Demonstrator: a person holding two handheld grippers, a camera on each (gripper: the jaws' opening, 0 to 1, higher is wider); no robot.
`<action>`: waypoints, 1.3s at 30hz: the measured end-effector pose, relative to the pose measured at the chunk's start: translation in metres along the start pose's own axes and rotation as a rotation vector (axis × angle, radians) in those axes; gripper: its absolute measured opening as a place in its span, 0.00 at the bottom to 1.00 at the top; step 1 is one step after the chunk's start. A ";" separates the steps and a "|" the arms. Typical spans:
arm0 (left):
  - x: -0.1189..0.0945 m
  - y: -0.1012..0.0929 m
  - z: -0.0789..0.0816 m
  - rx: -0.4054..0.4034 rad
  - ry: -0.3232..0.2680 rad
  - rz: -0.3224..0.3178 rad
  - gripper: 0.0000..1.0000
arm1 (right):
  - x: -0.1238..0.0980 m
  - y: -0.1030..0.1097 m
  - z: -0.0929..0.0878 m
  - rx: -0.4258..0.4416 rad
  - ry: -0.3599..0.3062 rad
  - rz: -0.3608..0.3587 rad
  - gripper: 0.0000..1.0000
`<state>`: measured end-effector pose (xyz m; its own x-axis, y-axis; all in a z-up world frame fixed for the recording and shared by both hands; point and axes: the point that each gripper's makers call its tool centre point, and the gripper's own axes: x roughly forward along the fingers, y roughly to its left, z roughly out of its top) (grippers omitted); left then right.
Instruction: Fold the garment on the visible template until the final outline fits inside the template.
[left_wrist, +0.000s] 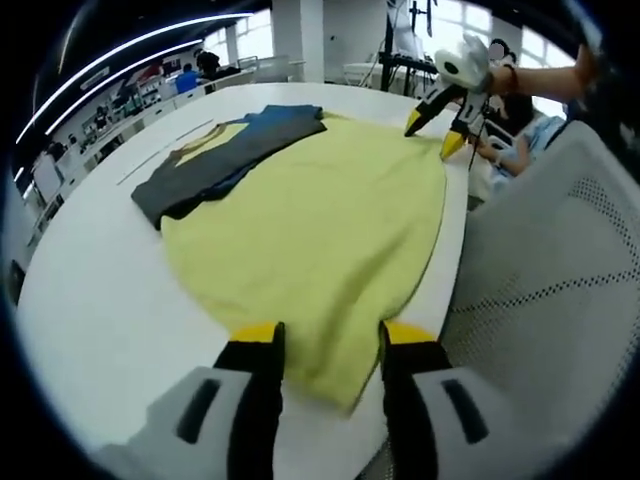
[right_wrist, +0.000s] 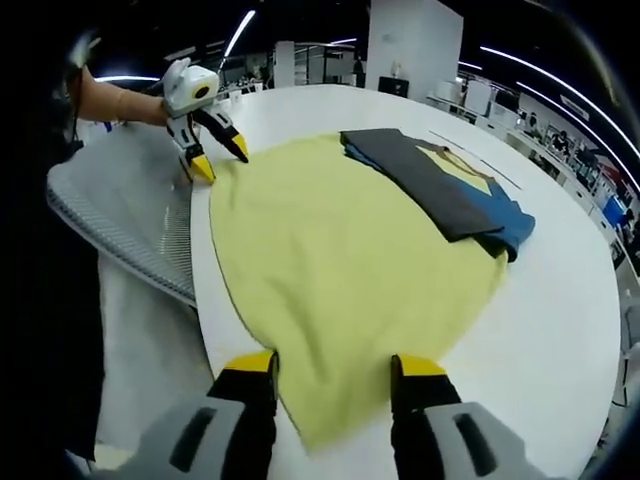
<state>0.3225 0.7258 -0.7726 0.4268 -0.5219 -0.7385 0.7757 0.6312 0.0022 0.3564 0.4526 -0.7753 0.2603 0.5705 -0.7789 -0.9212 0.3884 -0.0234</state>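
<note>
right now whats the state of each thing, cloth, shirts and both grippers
yellow cloth: spread flat, one corner over the table edge
grey shirt: folded, on the cloth's far edge
blue shirt: under the grey one, partly covered
left gripper: open, jaws either side of a cloth corner
right gripper: open, jaws either side of the other corner

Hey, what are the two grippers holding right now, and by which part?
Nothing held. Each open gripper, left and right, straddles a corner of the yellow garment at the table's edge.

From where I stood, no lettering, label, brand mark, number or sign could be read on anything in either gripper view at that moment.
</note>
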 end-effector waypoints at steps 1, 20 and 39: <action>0.001 0.000 0.001 -0.002 -0.001 0.001 0.29 | 0.000 0.001 0.000 -0.001 0.000 0.003 0.36; 0.002 0.011 0.007 -0.057 0.010 0.033 0.02 | 0.001 -0.005 0.002 -0.013 0.019 -0.007 0.05; -0.014 -0.014 0.000 -0.043 0.039 0.003 0.01 | -0.012 0.022 -0.007 0.043 0.006 0.034 0.01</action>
<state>0.3057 0.7244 -0.7625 0.4106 -0.4977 -0.7640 0.7533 0.6573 -0.0234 0.3307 0.4488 -0.7709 0.2274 0.5797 -0.7824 -0.9161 0.3998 0.0299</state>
